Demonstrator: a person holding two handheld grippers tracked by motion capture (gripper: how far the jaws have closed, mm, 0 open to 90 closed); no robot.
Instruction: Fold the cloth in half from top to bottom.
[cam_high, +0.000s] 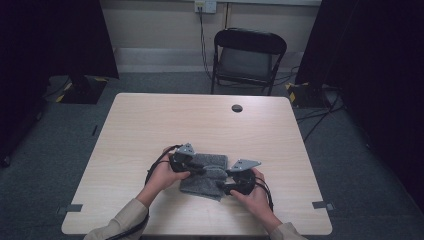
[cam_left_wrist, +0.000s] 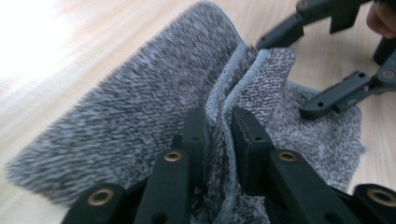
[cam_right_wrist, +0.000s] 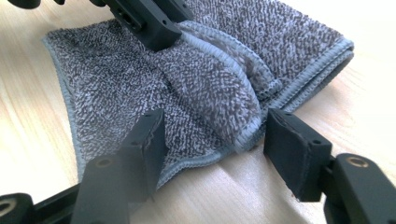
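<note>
Your left gripper (cam_left_wrist: 218, 123) pinches a raised fold of the towel (cam_left_wrist: 140, 107), hiding its edge; your right gripper (cam_right_wrist: 212, 140) straddles a corner, jaws apart, on the tabletop (cam_high: 150, 120).

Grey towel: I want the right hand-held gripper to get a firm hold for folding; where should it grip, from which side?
Grip the raised stitched hem corner of the grey towel, coming from the near edge; that fold stands off the table between the open right hand-held gripper.
</note>
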